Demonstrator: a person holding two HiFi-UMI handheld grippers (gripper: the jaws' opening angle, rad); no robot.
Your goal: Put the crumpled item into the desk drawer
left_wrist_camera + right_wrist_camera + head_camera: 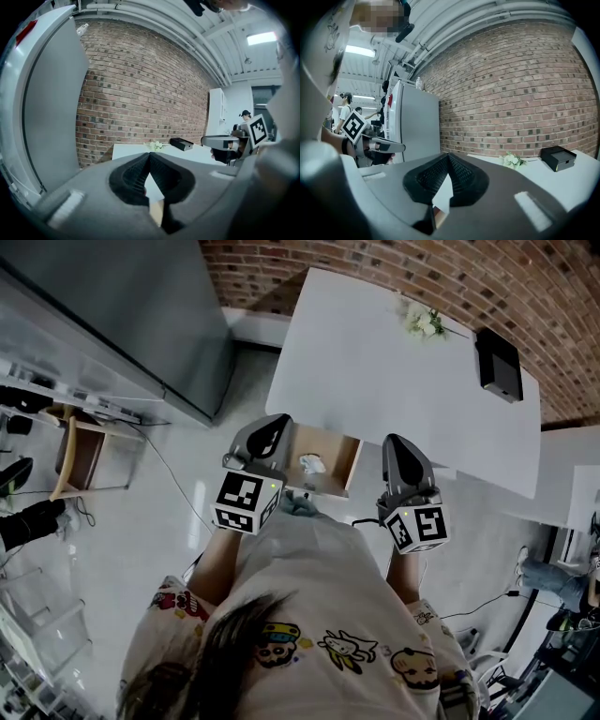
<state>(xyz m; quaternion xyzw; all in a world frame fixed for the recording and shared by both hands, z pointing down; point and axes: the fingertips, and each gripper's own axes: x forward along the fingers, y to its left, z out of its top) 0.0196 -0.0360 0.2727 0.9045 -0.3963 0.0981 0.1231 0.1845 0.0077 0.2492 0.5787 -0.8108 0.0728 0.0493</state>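
In the head view the white desk [375, 381] has its wooden drawer [349, 467] pulled open toward me. A crumpled white item [312, 463] lies inside the drawer. My left gripper [275, 425] hovers over the drawer's left edge, just left of the item. To the right of the drawer, my right gripper [397, 442] sits over the desk's front edge. Both point at the desk. In the left gripper view the left gripper [150, 155] has its jaws closed tip to tip with nothing between them. The right gripper [448, 155] stands the same way in its own view.
A black box [498, 363] and a small bunch of white flowers [422, 322] sit at the desk's far side, by the brick wall [394, 263]. A tall grey cabinet [141, 315] stands left of the desk. A wooden stool [75, 451] is further left.
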